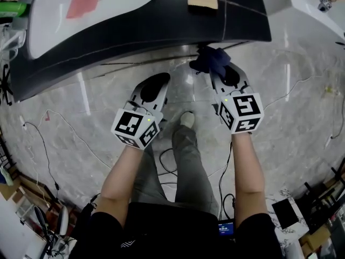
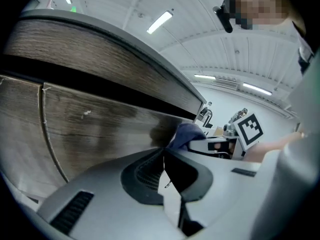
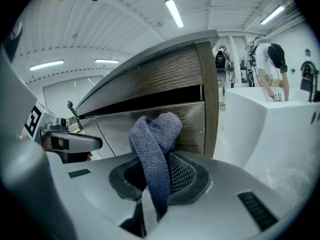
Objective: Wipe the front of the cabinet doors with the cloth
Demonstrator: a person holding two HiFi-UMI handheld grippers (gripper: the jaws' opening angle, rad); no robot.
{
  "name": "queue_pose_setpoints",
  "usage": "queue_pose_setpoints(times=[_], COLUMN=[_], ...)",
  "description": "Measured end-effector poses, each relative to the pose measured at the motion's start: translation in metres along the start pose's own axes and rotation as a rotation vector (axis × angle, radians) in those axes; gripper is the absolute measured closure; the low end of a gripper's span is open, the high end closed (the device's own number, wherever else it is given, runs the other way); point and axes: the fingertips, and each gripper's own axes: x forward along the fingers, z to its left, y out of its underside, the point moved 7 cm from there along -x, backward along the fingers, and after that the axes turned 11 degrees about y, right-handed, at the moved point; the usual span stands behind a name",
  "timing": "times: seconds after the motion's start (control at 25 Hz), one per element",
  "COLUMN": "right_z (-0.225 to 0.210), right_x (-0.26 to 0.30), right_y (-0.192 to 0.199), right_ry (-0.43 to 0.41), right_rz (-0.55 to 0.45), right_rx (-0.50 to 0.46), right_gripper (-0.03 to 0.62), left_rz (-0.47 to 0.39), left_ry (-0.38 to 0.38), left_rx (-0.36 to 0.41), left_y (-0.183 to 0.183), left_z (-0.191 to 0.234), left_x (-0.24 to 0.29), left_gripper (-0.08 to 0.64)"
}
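Blue-grey knitted cloth point(image 3: 155, 149) is clamped between the jaws of the right gripper point(image 1: 220, 75). Its bulk is bunched ahead of the tips, so that fabric rather than plastic is presented to the wood-grain cabinet doors point(image 3: 120, 126). In the head view the cloth is carried at 12 o'clock of that gripper, up against the doors, which show there as a dark band below the white countertop point(image 1: 97, 9). The gripper is aimed forward at the door face, which suits a wiping stroke. The left gripper point(image 2: 164, 159) is held just beside it at 9 o'clock, jaws closed together on nothing, apparently idle and clear of the stroke path.

Whether the cloth is actually pressed on the door or only very near it cannot be settled. A dark smudge beside it in the left gripper view may be shadow or a damp trace. The right fingertips are buried under the fabric. The door fronts are heavily foreshortened from above and their lower parts are cut off by the gripper bodies, so how much surface has been wiped cannot be read
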Motion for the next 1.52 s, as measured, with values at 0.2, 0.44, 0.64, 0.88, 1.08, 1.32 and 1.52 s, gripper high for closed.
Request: queue_pose_setpoints(times=[0.2, 0.44, 0.64, 0.88, 1.08, 1.32, 1.52], right_z=[0.013, 0.068, 0.124, 0.18, 0.215, 0.232, 0.227], right_x=[0.0, 0.018, 0.043, 0.068, 0.086, 0.102, 0.106], right_y=[0.009, 0.017, 0.026, 0.03, 0.03, 0.029, 0.028], right_ry=[-0.025, -0.089, -0.153, -0.212, -0.232, -0.24, -0.228], right_rz=[0.017, 0.038, 0.064, 0.085, 0.091, 0.093, 0.09], right_rx=[-0.004, -0.007, -0.031, -0.069, -0.097, -0.101, -0.108], right_gripper=[0.52, 0.52, 0.52, 0.52, 0.52, 0.52, 0.52], left_rz=[-0.008, -0.006, -0.008, -0.022, -0.025, -0.029, -0.036], left_ry=[0.008, -0.027, -0.083, -0.152, -0.18, -0.202, -0.204], left_rx=[-0.012, -0.018, -0.033, -0.063, -0.077, -0.084, -0.08], left_y=[0.004, 0.006, 0.014, 0.024, 0.031, 0.033, 0.033], left_z=[0.002, 0.031, 0.065, 0.099, 0.118, 0.129, 0.129], left_x=[-0.001, -0.038, -0.083, -0.131, -0.163, -0.178, -0.174], left_gripper=[0.551, 0.551, 0.551, 0.551, 0.551, 0.551, 0.551])
